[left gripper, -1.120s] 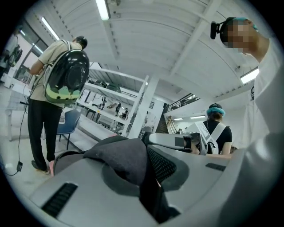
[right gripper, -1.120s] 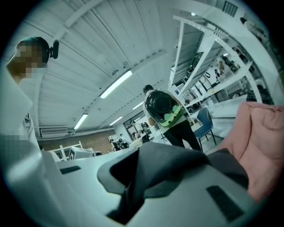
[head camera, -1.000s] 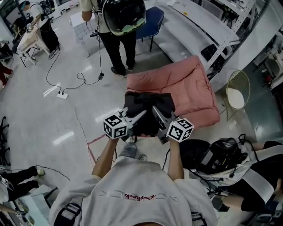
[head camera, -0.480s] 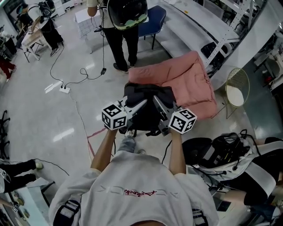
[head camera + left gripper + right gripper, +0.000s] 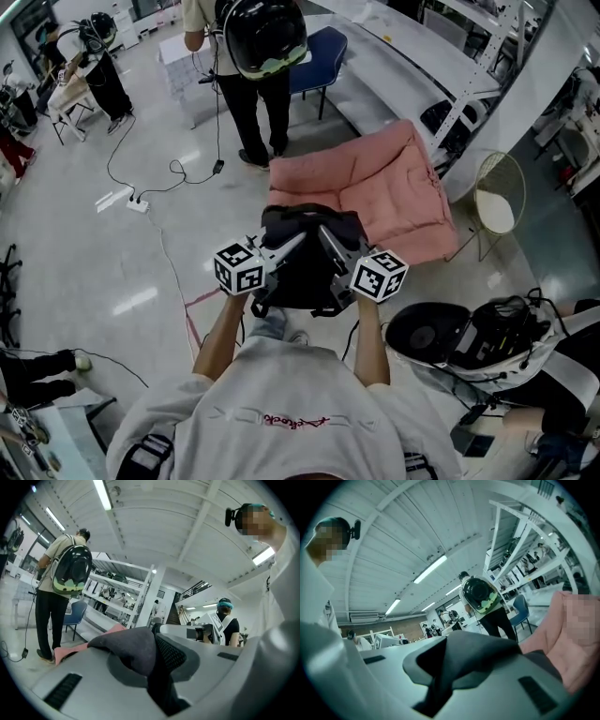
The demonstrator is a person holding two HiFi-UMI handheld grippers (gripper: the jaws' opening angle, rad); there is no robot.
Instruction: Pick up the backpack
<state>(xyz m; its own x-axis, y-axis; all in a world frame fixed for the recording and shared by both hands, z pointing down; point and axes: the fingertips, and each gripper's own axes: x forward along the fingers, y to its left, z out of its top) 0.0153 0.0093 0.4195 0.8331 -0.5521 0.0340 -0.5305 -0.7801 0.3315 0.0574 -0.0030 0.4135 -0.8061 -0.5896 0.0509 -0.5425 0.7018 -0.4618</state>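
The black backpack (image 5: 302, 258) hangs in the air between my two grippers, in front of my chest and clear of the pink cushion (image 5: 384, 187). My left gripper (image 5: 298, 240) is shut on dark backpack fabric (image 5: 140, 653) at the bag's upper left. My right gripper (image 5: 325, 234) is shut on a fold of the same fabric (image 5: 464, 656) at the upper right. Both grippers point level, and the bag's lower part dangles below them.
A person with a black-and-green backpack (image 5: 253, 56) stands beyond the cushion, beside a blue chair (image 5: 314, 52). A round wire stool (image 5: 499, 202) stands at the right. Black gear and cables (image 5: 469, 337) lie on the floor at lower right. A power strip (image 5: 131, 202) and red tape lie at the left.
Both grippers have drawn back toward me and risen a little, carrying the backpack off the pink cushion's near edge. Their hold on the fabric is unchanged.
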